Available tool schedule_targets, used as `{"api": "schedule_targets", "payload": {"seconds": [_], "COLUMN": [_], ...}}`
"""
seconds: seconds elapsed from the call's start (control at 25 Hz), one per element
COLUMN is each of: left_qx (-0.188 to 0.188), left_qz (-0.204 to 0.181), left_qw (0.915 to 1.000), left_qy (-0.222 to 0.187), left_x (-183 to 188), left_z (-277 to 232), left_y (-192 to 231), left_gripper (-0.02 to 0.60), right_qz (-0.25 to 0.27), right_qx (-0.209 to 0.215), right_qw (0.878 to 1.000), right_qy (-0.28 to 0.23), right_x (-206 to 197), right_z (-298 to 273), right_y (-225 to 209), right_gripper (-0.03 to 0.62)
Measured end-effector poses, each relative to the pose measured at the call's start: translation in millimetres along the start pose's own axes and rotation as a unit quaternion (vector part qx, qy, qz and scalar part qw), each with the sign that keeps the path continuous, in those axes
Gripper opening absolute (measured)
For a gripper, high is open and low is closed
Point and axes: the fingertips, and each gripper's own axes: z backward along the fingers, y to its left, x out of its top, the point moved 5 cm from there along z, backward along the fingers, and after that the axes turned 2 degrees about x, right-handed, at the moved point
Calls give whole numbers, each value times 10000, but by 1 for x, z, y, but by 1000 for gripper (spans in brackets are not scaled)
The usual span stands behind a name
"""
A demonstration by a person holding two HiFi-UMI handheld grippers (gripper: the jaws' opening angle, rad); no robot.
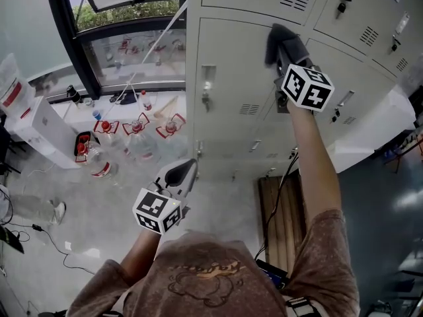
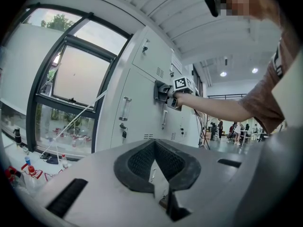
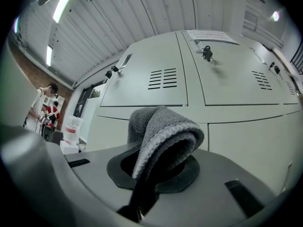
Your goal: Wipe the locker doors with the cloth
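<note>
grey folded terry cloth clamped in my right gripper, apparently against the top corner of the pale grey metal locker door. left gripper closed, empty, low. i'd press flat and wipe in overlapping downward passes, skirting the silver door handle.

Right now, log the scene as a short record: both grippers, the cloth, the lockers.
right gripper: jaws shut on the cloth, raised to the lockers
cloth: grey, folded, seems pressed on a door
left gripper: jaws together, nothing between them, held low and off the lockers
lockers: pale grey, doors shut, with vents and handles
bottles: on the floor, left of the lockers
</note>
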Motion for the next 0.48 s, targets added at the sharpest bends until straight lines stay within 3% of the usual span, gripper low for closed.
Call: {"api": "schedule_targets", "payload": {"seconds": [0.48], "left_qx": [100], "left_qz": [32], "left_qw": [9999], "left_qy": [-29], "left_x": [-1], "left_z": [6], "left_y": [2], "left_gripper": [-2], "right_qz": [-122], "right_qx": [701], "right_qw": [9975], "right_qy": [-17], "right_x": [0], "right_z": [-25], "right_y": [67], "right_gripper": [35]}}
